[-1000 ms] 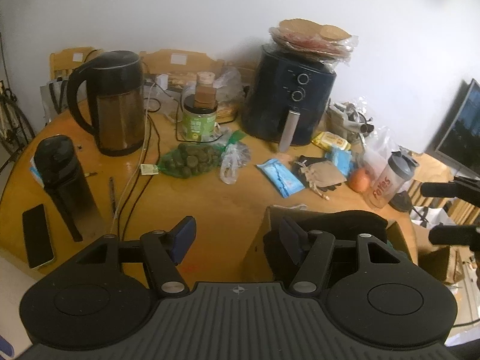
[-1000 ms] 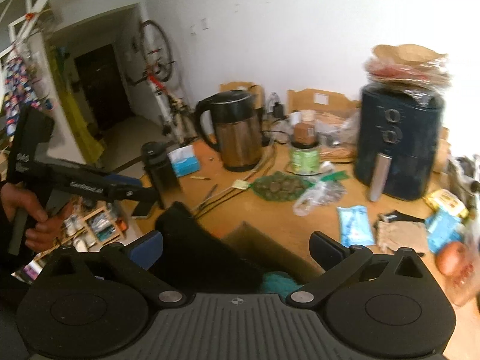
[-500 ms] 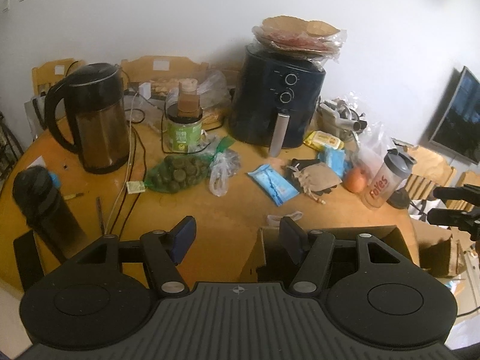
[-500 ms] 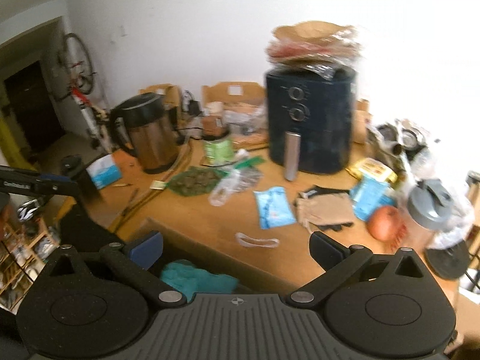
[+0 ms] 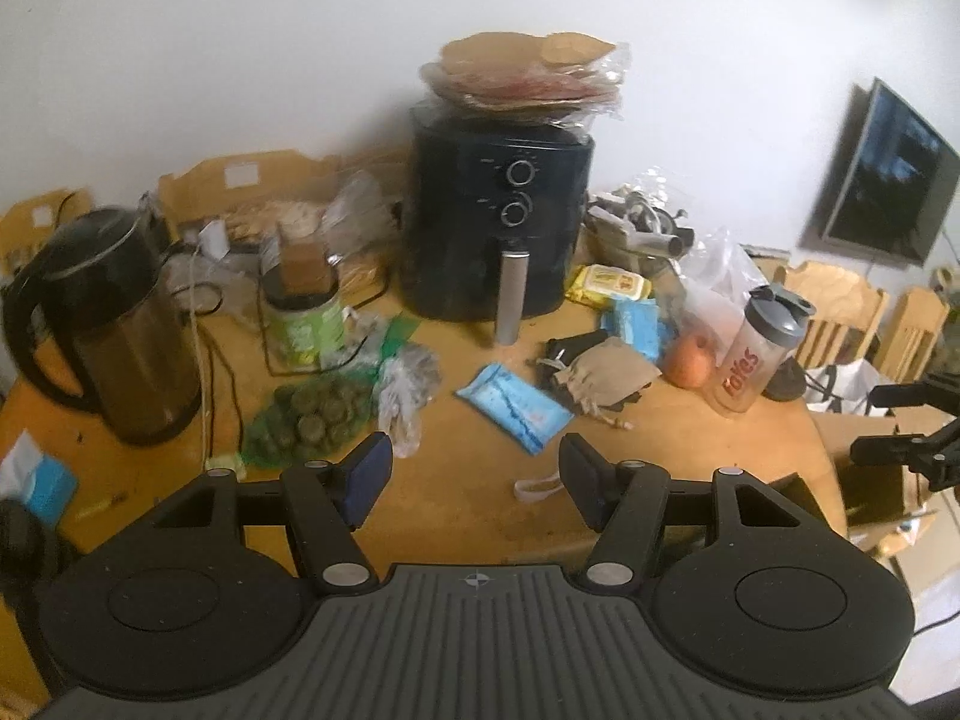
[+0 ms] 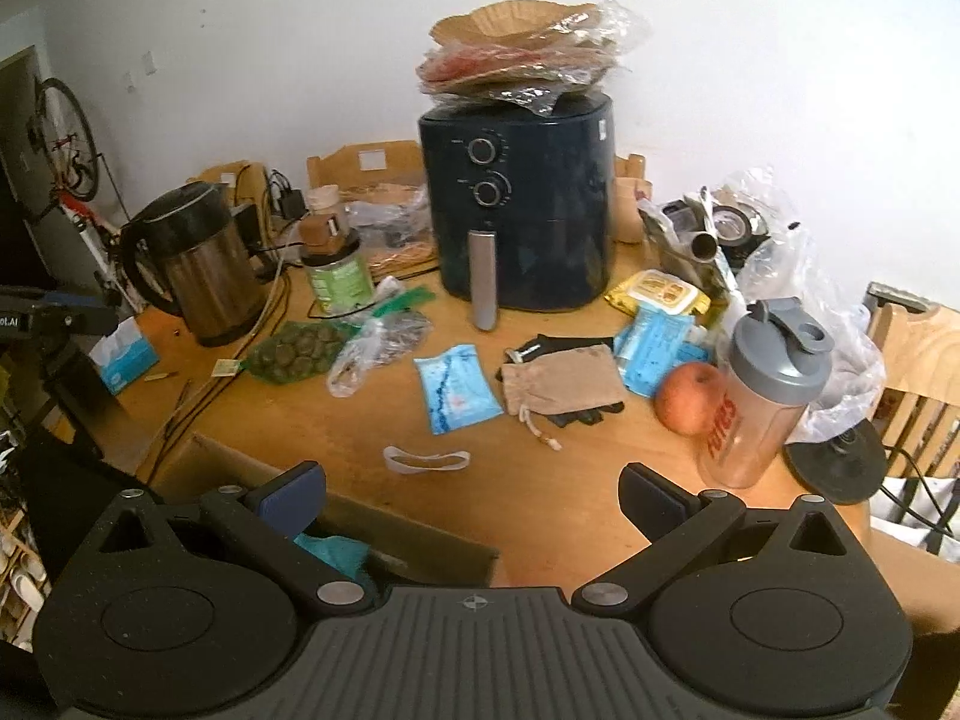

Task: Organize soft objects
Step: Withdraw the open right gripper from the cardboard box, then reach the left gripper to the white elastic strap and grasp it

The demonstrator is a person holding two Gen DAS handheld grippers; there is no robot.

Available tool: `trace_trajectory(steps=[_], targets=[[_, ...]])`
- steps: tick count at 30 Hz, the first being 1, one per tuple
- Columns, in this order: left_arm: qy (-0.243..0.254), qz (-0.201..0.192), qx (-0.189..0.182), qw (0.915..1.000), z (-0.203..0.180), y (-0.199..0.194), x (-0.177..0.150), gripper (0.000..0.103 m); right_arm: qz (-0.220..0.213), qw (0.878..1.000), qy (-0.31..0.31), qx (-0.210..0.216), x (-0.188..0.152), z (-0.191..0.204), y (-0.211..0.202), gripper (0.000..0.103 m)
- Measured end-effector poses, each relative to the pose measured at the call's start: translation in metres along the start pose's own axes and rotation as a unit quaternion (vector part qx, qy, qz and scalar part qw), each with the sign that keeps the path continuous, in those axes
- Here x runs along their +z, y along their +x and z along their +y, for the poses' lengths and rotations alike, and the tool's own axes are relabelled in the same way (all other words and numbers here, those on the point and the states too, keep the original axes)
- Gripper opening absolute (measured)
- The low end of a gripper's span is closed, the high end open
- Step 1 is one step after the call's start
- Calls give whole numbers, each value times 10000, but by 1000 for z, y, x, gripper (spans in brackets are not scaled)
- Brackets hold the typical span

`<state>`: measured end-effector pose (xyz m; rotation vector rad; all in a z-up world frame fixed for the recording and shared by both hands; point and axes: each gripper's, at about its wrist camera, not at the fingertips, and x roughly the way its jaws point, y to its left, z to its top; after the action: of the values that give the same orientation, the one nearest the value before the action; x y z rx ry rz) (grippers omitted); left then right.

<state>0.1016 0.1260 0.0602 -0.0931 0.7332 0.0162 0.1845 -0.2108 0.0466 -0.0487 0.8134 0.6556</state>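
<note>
A tan drawstring pouch [image 6: 564, 387] lies on black gloves [image 6: 543, 345] at the table's middle; it also shows in the left wrist view [image 5: 606, 372]. A blue wipes pack [image 6: 456, 387] lies left of it, also in the left wrist view [image 5: 516, 408]. A white elastic band [image 6: 426, 459] lies nearer. A cardboard box [image 6: 336, 501] at the near edge holds a teal cloth [image 6: 333, 549]. My right gripper [image 6: 471, 489] is open and empty above the table's near edge. My left gripper [image 5: 474, 474] is open and empty, hovering short of the band [image 5: 537, 489].
A dark air fryer [image 6: 519, 204] with a bag of flatbreads on top stands at the back. A kettle [image 6: 192, 264], a green jar [image 6: 339, 276], a net of green items [image 6: 294, 351], an apple [image 6: 687, 396] and a shaker bottle [image 6: 759, 396] crowd the round wooden table [image 6: 570, 498].
Both grippers swung right, away from the box, toward the middle of the table. The left jaws have opened wider. The box has slid out of the left wrist view.
</note>
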Motion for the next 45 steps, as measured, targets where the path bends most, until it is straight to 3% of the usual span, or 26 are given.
trace_trajectory(steps=[15,30,38,45], targets=[[719,162,-436,9963,-4,53,31,61,126,9990,248,-360,8,-13,18,103],[1300,640,-918,9852,-13,116,37,61,263,9966,428,-648,10,-18,29,103],[1676,1078,-1173,9729,-22,158,31,61,353,9947,616,-740,8,-22,33,103],[2179,1511,-1374,9544,-36,199,18,60,410,9934,721,-794,5,-19,38,103]])
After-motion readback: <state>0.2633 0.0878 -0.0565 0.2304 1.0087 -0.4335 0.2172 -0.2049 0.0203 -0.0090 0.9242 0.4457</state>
